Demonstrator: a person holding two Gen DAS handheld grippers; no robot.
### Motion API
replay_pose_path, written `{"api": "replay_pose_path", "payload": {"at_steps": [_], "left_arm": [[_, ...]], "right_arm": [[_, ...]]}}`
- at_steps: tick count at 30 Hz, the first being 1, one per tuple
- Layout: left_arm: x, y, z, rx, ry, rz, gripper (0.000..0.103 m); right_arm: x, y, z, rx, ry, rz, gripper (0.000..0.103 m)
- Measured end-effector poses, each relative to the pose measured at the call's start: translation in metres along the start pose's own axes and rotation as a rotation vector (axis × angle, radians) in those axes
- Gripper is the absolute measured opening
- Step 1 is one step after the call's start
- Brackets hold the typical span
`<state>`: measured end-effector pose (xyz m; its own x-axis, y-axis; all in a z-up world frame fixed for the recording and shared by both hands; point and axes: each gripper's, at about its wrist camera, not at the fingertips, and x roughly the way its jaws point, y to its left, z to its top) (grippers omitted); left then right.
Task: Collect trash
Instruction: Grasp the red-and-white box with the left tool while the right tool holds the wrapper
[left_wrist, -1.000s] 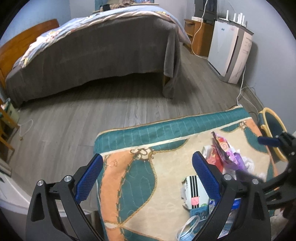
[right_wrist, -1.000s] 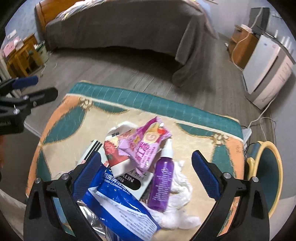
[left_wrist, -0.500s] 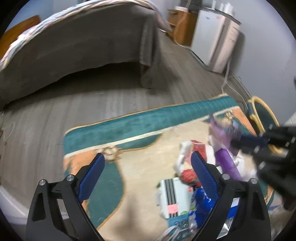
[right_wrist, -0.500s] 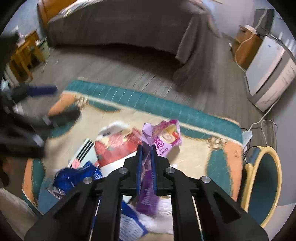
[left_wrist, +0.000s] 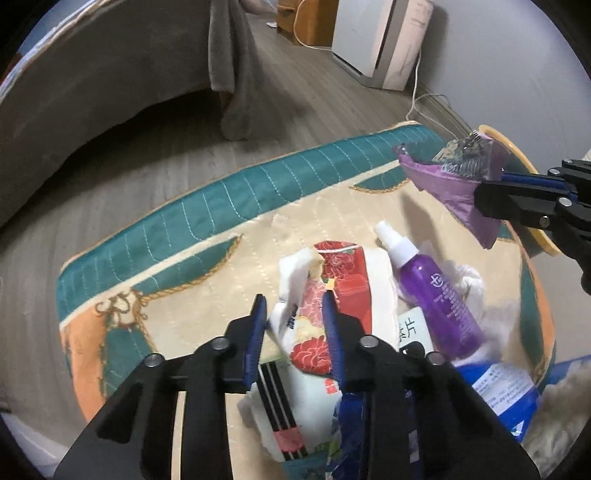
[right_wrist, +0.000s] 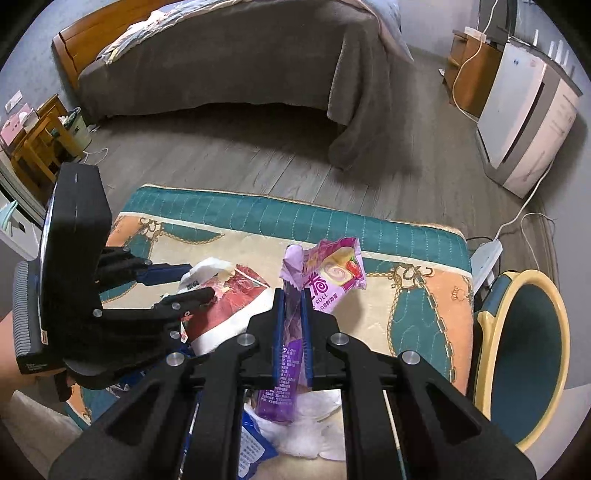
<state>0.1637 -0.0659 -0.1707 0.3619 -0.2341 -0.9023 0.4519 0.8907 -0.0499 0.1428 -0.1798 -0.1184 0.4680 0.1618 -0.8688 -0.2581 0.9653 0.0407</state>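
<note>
A pile of trash lies on a quilted teal, cream and orange mat (left_wrist: 207, 210). My right gripper (right_wrist: 293, 295) is shut on a purple cake-roll wrapper (right_wrist: 332, 269) and holds it above the mat; the wrapper also shows in the left wrist view (left_wrist: 454, 177). My left gripper (left_wrist: 295, 306) is part closed around a red and white flowered tissue pack (left_wrist: 332, 291), its fingers on both sides of it; the pack also shows in the right wrist view (right_wrist: 232, 291). A purple spray bottle (left_wrist: 432, 288) and crumpled white tissue (left_wrist: 469, 280) lie beside it.
A round yellow-rimmed teal bin (right_wrist: 524, 350) stands right of the mat. A blue wipes pack (left_wrist: 495, 384) and a white striped box (left_wrist: 280, 406) lie near me. A bed with grey cover (right_wrist: 240, 62), a white appliance (right_wrist: 532, 122) and a power strip (right_wrist: 487, 254) stand on the wood floor.
My right gripper closed on the purple wrapper and lifted it toward the bin. My left gripper moved right over the pile and narrowed around the tissue pack.
</note>
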Motion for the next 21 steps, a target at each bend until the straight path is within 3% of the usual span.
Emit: {"api": "replay_pose_path", "payload": {"at_steps": [3, 7, 21], "left_arm": [[-0.003, 0.003, 0.002, -0.001, -0.003, 0.001, 0.017], [-0.005, 0.002, 0.003, 0.014, -0.001, 0.006, 0.011], [-0.037, -0.007, 0.001, 0.040, -0.075, 0.070, 0.011]], "right_arm": [[0.002, 0.000, 0.000, -0.006, 0.007, 0.006, 0.008], [0.003, -0.001, 0.000, -0.009, 0.011, 0.010, 0.008], [-0.014, -0.005, -0.007, 0.010, -0.022, 0.016, 0.008]]}}
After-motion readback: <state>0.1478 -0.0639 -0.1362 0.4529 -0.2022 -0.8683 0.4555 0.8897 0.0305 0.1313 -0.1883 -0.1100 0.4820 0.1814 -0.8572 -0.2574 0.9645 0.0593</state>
